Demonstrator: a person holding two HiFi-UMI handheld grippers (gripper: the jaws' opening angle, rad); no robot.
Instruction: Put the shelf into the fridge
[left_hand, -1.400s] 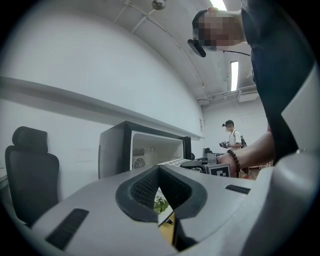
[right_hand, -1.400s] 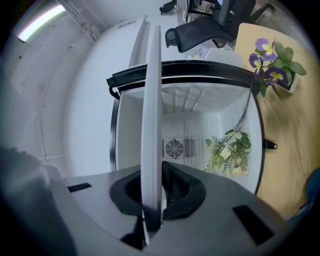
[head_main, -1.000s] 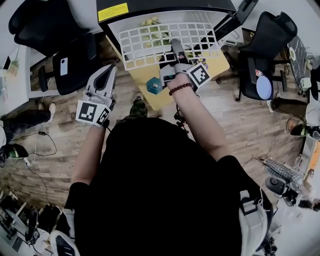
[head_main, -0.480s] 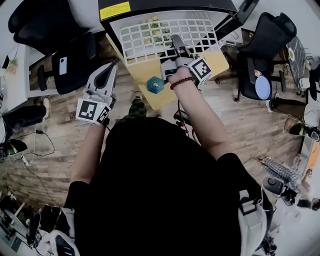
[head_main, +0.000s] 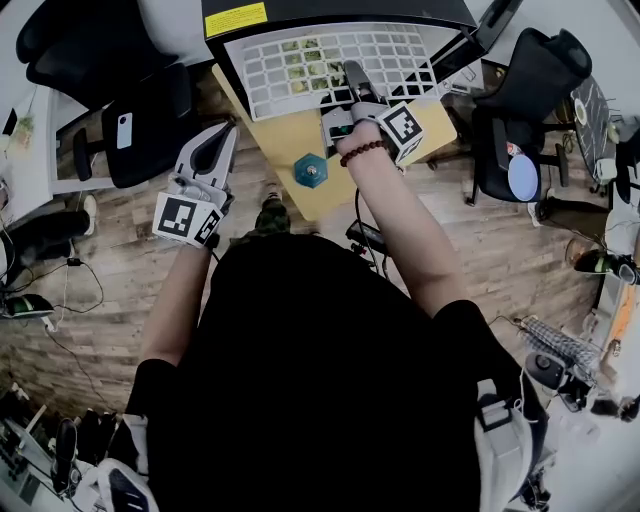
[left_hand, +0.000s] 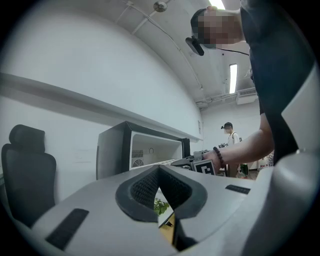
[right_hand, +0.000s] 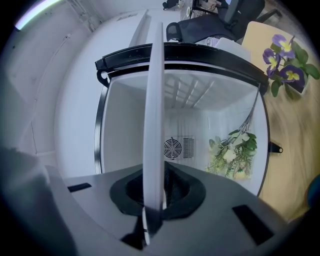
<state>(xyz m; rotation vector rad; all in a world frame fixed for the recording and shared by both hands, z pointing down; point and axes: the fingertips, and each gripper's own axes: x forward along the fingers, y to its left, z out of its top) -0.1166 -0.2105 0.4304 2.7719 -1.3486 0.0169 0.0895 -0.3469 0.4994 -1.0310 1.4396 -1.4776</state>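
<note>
Right gripper (head_main: 352, 88) clamps the wire shelf's (head_main: 300, 62) near edge — its length runs straight ahead into the open fridge (head_main: 330, 12); left gripper (head_main: 215, 150) closed, empty.

The fridge (head_main: 335, 14) is set at the back of the table (head_main: 285, 150). The shelf (head_main: 290, 70) is held at the fridge's open front, its far edge reaching inside and its near edge clamped between the jaws of the right gripper (right_hand: 154, 200). Inside the fridge, beneath the shelf, a spray of flowers (right_hand: 231, 152) is laid, and a small hexagonal object (head_main: 311, 170) is placed on the table before the fridge. The left gripper (head_main: 220, 140), jaws together, is held before and left of the fridge, off the table's edge; an office chair (head_main: 120, 90) is found to the fridge's left and a second chair (head_main: 525, 90) to its right.
</note>
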